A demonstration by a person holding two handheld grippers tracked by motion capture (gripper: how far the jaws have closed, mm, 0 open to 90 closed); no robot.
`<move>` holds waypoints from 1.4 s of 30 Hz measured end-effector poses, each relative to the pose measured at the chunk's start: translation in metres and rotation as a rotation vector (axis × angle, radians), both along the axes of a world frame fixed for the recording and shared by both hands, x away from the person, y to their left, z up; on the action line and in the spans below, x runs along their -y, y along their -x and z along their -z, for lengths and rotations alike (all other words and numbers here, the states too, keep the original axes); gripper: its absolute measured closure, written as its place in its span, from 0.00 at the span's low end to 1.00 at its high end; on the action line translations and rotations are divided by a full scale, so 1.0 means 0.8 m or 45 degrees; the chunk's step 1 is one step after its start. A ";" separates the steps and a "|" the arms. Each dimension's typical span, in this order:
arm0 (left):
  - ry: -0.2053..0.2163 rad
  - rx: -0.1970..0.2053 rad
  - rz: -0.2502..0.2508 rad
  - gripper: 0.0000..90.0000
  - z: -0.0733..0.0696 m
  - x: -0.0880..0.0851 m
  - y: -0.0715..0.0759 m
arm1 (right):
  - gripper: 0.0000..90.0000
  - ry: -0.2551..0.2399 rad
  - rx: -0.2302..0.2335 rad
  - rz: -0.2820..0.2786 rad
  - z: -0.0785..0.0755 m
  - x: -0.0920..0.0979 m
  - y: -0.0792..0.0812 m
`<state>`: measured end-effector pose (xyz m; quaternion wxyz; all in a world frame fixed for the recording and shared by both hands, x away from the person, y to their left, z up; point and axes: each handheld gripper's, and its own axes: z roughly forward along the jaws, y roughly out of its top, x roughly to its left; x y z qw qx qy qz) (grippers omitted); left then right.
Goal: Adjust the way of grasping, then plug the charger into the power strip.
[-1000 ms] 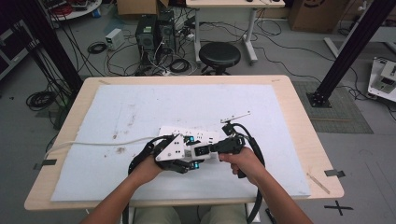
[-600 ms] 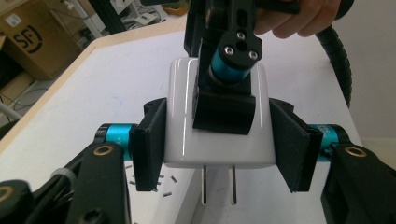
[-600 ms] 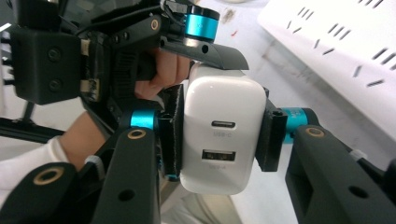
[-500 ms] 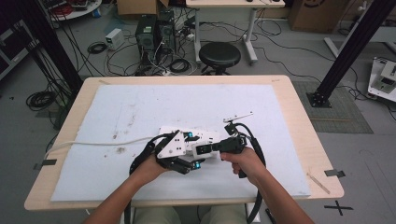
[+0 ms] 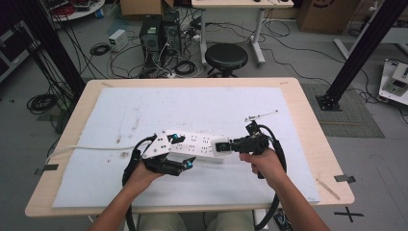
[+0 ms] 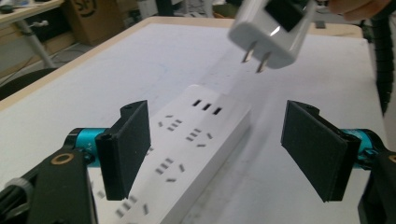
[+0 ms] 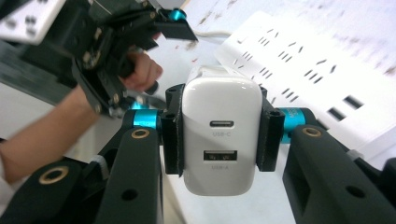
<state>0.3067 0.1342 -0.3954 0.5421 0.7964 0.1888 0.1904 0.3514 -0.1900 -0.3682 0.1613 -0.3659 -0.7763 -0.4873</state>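
Step in hand looks like plugging a charger into the strip. Right tool (image 7: 218,140) is clenched on a white USB wall charger (image 7: 220,135), pads on its two sides, USB-C and USB-A ports facing the camera. In the left tool's view the charger (image 6: 273,28) hangs above the far end of the white power strip (image 6: 196,140), two flat prongs pointing down, clear of the sockets, not inserted. Left tool (image 6: 224,154) is released, jaws wide, straddling the strip without visibly touching it; strip lies flat on the white mat (image 5: 202,108) on the desk (image 5: 308,120), its cord (image 5: 82,149) running off left. Next move, my read: line the prongs up with a two-slot socket, push straight down, and have the left tool pin the strip so it doesn't slide. Versus a second ago: the right tool and charger sit a bit farther right, near the strip's right end; left hand (image 5: 139,175) barely shifts.
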 end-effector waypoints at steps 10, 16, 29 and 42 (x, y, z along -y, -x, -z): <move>0.025 -0.017 -0.112 0.27 0.006 -0.021 0.000 | 0.70 0.153 0.268 -0.035 -0.010 0.002 0.011; 0.073 -0.018 -0.165 0.27 0.005 -0.025 0.001 | 0.70 0.253 0.328 -0.043 -0.013 0.003 0.017; 0.112 -0.079 -0.324 0.27 0.007 -0.062 0.016 | 0.70 0.476 0.432 -0.006 -0.027 0.036 0.022; 0.147 -0.066 -0.363 0.27 0.004 -0.079 0.021 | 0.70 0.615 0.483 -0.008 -0.036 0.044 0.019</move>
